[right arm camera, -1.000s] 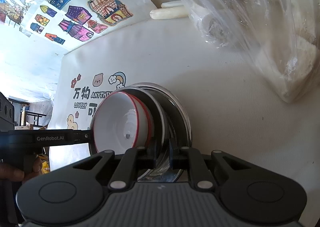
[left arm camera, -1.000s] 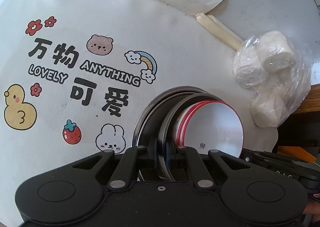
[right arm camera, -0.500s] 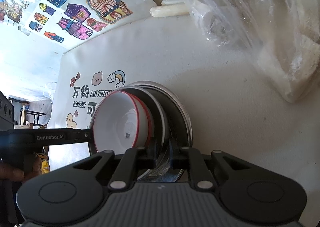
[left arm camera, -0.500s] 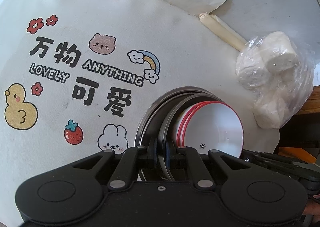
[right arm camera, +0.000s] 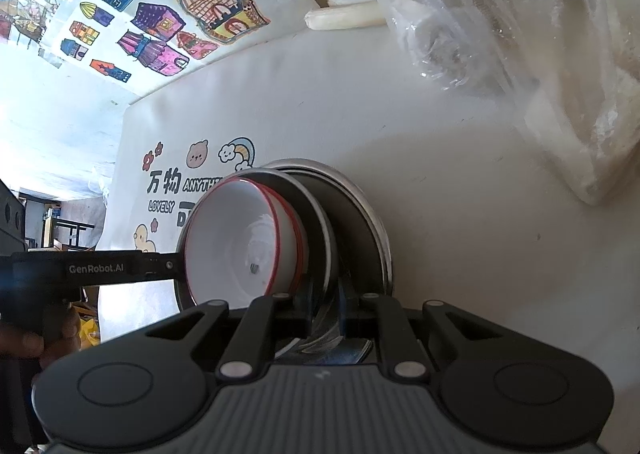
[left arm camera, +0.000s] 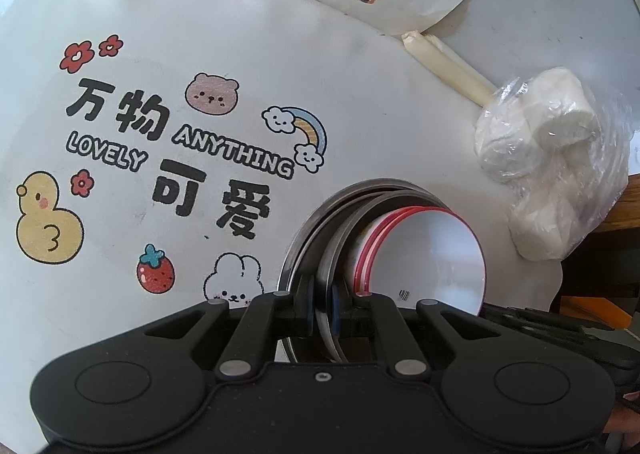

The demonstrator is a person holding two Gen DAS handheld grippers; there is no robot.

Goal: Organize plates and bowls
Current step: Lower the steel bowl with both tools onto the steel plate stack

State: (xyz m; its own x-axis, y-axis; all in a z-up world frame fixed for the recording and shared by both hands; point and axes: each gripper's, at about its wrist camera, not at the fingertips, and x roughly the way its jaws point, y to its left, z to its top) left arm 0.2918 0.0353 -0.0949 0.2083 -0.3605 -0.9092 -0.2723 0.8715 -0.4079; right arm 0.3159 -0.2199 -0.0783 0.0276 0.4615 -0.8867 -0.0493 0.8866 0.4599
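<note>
On the left, my left gripper pinches the rim of a metal plate. In the middle, red-rimmed white bowls nest inside the plates, all tipped up over the white mat. On the right, my right gripper squeezes the other edge of the metal plate. The stack leans, so the bowls could slide out if I tip more or one pinch slips. Compared with a second ago, nothing has moved; both grips look the same.
</note>
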